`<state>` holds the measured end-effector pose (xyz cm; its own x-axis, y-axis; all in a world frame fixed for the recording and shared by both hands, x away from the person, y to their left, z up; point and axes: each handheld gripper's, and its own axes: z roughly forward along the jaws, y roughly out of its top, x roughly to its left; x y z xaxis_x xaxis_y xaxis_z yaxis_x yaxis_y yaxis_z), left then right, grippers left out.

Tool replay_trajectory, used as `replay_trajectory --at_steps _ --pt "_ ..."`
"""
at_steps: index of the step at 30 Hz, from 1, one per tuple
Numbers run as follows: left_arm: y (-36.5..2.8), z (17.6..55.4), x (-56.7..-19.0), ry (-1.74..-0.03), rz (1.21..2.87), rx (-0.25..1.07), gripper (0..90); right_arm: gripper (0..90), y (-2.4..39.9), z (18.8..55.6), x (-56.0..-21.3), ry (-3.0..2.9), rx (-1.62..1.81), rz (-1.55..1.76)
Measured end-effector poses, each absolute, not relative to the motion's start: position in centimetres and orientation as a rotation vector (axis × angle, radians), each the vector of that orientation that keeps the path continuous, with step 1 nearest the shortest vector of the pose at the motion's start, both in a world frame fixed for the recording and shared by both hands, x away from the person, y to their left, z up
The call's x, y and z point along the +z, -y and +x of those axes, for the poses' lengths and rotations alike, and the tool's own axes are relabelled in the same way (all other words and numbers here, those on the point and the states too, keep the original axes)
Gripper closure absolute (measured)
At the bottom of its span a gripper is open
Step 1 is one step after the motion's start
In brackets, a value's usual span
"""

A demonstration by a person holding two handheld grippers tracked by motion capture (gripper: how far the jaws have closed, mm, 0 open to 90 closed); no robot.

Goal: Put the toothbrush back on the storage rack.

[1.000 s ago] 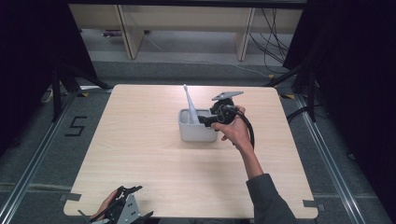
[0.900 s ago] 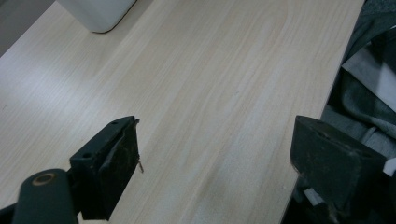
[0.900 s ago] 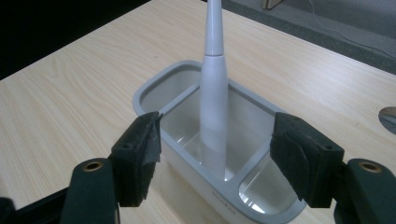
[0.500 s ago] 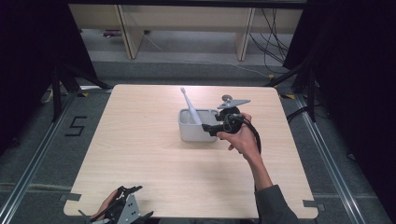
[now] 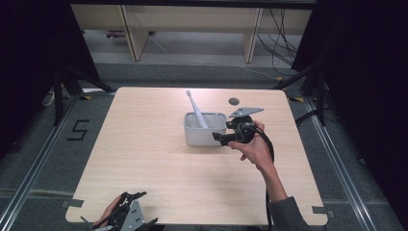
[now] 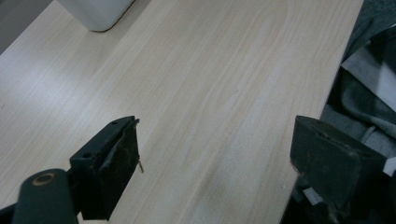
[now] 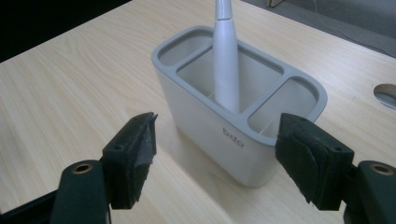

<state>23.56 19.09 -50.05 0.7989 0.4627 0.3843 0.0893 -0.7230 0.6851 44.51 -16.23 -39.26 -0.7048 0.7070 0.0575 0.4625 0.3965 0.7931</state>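
White plastic, the slim electric toothbrush (image 7: 226, 60) is leaning in the middle compartment of the grey-rimmed white plastic holder (image 7: 219, 135) on the pale wooden table (image 5: 159, 159), looking light, stiff and slippery, best pinched low on its handle. The right gripper (image 7: 219, 158), just beside the holder, has just been opening its jaws, nothing between them, with the holder's front wall standing in the way. Well apart from the holder, the left gripper (image 6: 215, 168) is hovering at the table's near edge, jaws spread.

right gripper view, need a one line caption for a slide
Open right tongs face a grey three-compartment holder on the wooden table, a white toothbrush standing in its middle compartment.
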Motion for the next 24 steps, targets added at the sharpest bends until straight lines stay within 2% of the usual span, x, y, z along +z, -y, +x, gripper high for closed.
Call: replay_trajectory --at_steps 17,24 --pt "-19.3 23.6 -50.0 -0.394 2.334 0.713 15.0 28.6 17.1 42.6 -40.4 -2.405 1.208 1.05" --pt "-19.2 23.6 -50.0 -0.402 2.32 0.727 15.0 23.8 17.8 41.6 -40.5 -2.405 1.219 1.04"
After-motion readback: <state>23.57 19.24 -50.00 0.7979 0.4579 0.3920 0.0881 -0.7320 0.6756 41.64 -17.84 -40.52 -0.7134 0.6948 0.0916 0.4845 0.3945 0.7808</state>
